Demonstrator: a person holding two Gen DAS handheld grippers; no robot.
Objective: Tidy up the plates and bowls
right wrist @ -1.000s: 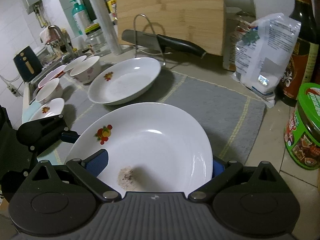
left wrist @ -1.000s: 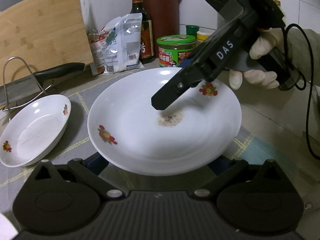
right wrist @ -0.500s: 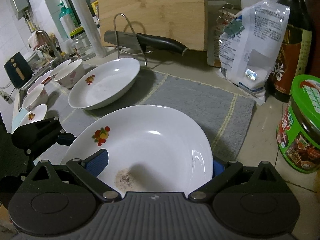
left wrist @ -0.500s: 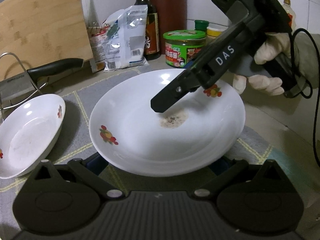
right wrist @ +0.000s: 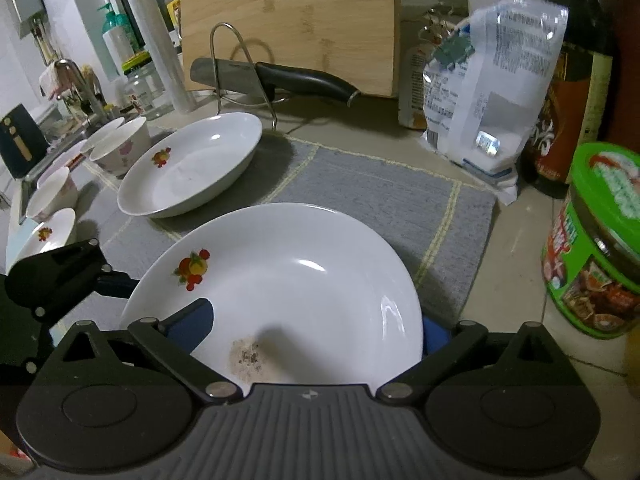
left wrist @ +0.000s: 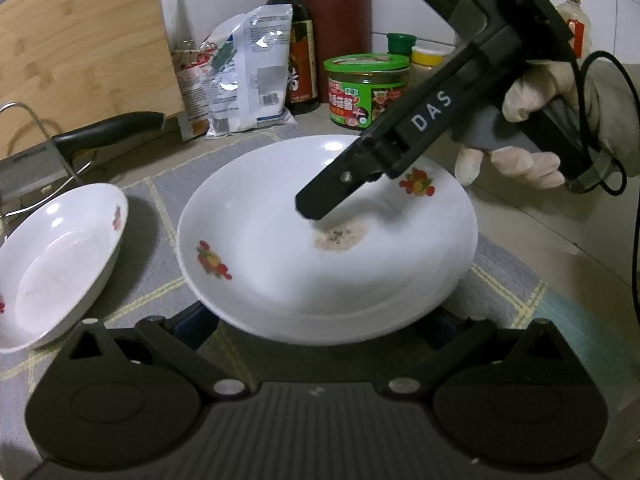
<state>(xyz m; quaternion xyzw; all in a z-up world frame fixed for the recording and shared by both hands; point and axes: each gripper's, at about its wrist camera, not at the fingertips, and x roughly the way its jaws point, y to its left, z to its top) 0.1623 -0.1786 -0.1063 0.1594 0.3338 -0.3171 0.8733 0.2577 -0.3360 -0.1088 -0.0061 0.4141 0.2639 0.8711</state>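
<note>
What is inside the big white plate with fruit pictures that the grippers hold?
Inside the big white plate lies a brownish speckled residue patch; the right gripper finger covers a part beside it.

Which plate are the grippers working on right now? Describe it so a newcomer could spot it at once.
Start at the grey mat in front of the upright bamboo board. Two white fruit-print plates lie there; take the nearer plate, between both grippers, not the far plate by the knife rack. Only it has a brownish speckled residue patch.
</note>
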